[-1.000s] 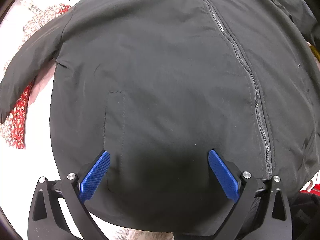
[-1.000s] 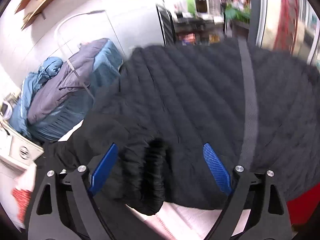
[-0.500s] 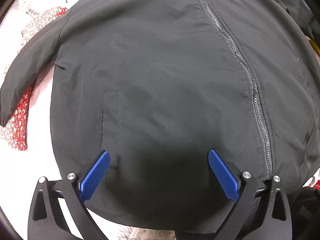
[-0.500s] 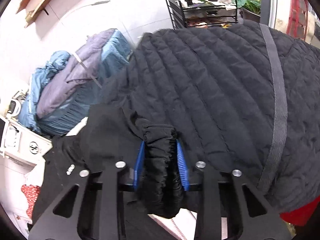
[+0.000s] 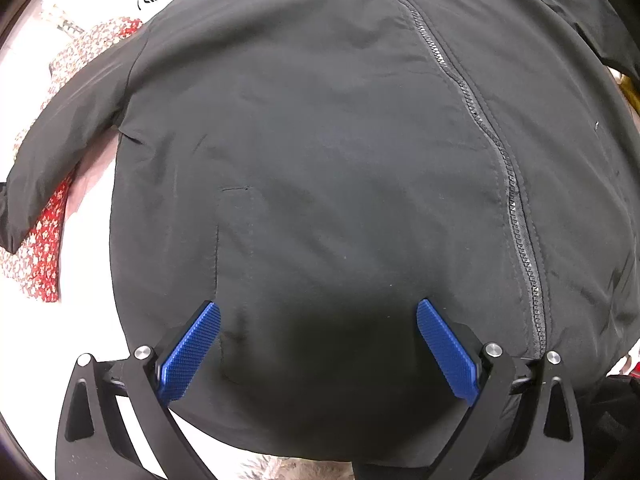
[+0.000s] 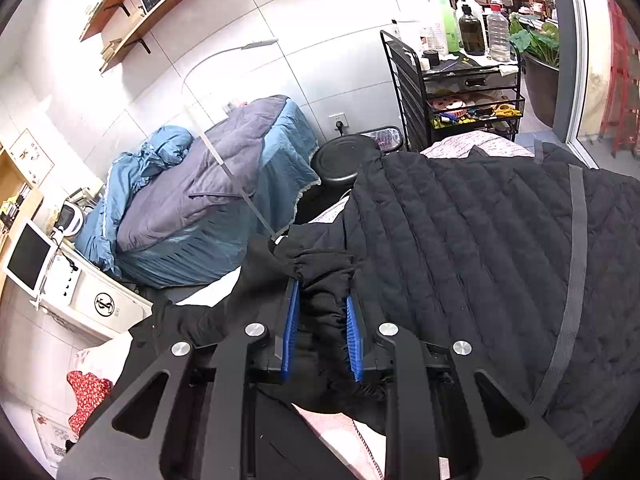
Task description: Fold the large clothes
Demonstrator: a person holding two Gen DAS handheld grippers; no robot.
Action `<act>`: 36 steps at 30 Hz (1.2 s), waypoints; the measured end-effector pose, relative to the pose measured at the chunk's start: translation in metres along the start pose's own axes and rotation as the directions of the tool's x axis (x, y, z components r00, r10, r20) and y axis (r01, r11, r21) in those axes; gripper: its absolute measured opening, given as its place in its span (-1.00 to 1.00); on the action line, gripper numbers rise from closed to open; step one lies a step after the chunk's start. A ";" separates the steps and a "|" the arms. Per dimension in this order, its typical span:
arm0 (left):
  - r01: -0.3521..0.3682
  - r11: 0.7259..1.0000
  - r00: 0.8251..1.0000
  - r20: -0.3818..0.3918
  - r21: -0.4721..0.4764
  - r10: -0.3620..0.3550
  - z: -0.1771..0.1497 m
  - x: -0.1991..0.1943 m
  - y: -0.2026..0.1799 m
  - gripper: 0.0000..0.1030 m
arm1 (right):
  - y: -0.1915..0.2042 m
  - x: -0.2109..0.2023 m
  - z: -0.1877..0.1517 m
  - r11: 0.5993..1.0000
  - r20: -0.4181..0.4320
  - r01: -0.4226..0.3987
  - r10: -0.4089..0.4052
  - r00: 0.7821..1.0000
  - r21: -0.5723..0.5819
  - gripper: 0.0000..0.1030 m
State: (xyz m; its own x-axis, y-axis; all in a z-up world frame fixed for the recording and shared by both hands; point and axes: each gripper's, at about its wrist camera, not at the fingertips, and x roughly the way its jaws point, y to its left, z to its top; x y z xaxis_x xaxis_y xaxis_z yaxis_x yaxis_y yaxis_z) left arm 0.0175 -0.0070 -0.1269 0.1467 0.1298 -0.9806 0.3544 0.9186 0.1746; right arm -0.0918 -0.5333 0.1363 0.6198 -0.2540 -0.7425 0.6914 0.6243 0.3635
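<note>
**Cuff caught on the right, body lying long under the left**

The jacket [image 5: 320, 152] lay flat and zipped on the bed [image 5: 86, 312], its long axis running from the hem at the near edge away toward the collar. The left gripper [image 5: 318, 344] hung over the hem with its jaws wide and nothing between the pads. Its own sleeve trailed off toward the bed's left edge. The right gripper [image 6: 322, 328] had just been closing; its narrow jaws pinched the cuff [image 6: 324, 280] of the other sleeve, lifted clear of the bed. From there the body lay to the left, so, by my judgement, the sleeve wanted carrying that way across the zip.
</note>
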 end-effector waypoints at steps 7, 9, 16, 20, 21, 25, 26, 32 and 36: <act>0.014 1.000 1.000 0.016 -0.023 -0.014 0.002 -0.007 0.008 0.88 | 0.081 0.018 0.000 0.983 -0.051 -0.103 0.097 0.994 -0.153 -0.58; 0.022 0.999 0.999 0.032 -0.032 -0.021 0.006 -0.011 0.011 0.88 | 0.125 0.025 -0.005 0.960 -0.082 -0.162 0.147 0.986 -0.227 -0.69; 0.062 0.994 0.994 0.091 -0.092 -0.053 0.013 -0.028 0.029 0.88 | 0.278 0.079 -0.054 0.857 -0.302 -0.375 0.275 0.913 -0.354 -0.85; 0.058 0.989 0.994 0.096 -0.133 -0.045 0.003 -0.027 0.050 0.88 | 0.359 0.102 -0.114 0.784 -0.441 -0.483 0.302 0.845 -0.389 -0.86; 0.056 0.988 0.995 0.091 -0.143 -0.043 0.002 -0.025 0.054 0.88 | 0.376 0.106 -0.131 0.766 -0.468 -0.505 0.304 0.830 -0.397 -0.86; 0.042 0.978 0.998 0.053 -0.203 -0.032 -0.014 -0.015 0.082 0.88 | 0.438 0.127 -0.205 0.711 -0.586 -0.576 0.282 0.759 -0.403 -0.86; 0.038 0.976 0.999 0.046 -0.213 -0.028 -0.013 -0.013 0.088 0.88 | 0.447 0.132 -0.218 0.702 -0.599 -0.583 0.275 0.752 -0.409 -0.86; 0.007 0.964 1.000 0.020 -0.266 -0.001 -0.024 -0.002 0.121 0.87 | 0.504 0.166 -0.304 0.651 -0.713 -0.646 0.223 0.664 -0.398 -0.86; 0.005 0.955 1.000 0.025 -0.298 0.003 -0.021 0.000 0.132 0.87 | 0.512 0.195 -0.345 0.680 -0.765 -0.634 0.166 0.622 -0.368 -0.82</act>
State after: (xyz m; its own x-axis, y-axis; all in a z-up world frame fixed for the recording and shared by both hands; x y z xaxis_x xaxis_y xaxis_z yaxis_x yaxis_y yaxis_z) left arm 0.0452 0.1225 -0.1061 0.1709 0.1228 -0.9776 0.0639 0.9887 0.1354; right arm 0.2549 -0.0081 -0.0160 0.2166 0.5104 -0.8322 -0.0595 0.8577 0.5106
